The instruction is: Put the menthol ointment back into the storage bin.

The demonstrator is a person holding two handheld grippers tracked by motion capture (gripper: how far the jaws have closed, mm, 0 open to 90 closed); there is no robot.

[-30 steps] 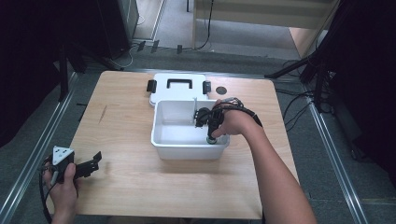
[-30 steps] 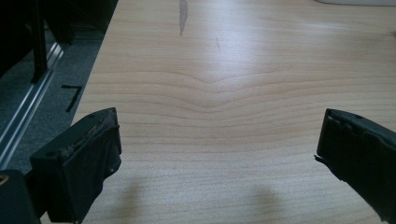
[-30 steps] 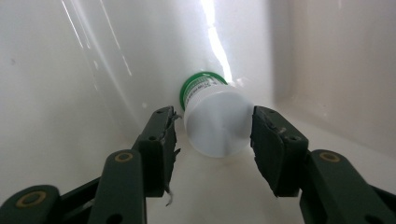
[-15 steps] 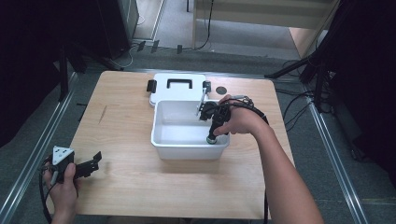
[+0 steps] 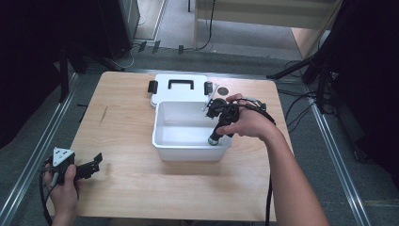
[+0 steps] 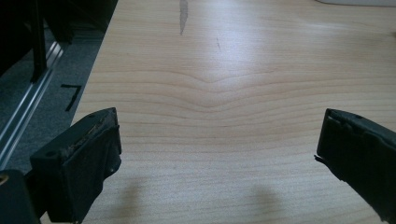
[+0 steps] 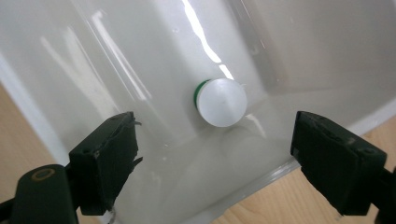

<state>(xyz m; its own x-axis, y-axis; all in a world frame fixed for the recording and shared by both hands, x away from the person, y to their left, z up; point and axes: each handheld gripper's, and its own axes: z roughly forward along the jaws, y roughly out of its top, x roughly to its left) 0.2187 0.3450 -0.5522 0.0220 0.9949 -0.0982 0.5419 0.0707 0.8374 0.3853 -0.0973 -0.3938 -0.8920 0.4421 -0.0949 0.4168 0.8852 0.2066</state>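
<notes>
Wooden table (image 5: 127,188): right hand-held gripper (image 5: 214,140) rose, opening.

- Right hand-held gripper (image 5: 215,140) hangs tip-down, tilted a little toward the person, with the right hand (image 5: 247,122) wrapped round its body.
- Its jaws have just been opening and stand wide apart, nothing pinched between them.
- Right forearm stretches in from the bottom edge.
- Left hand-held gripper (image 5: 96,160) lies low and level in the left hand (image 5: 63,181), jaws spread wide, gripping nothing.
</notes>
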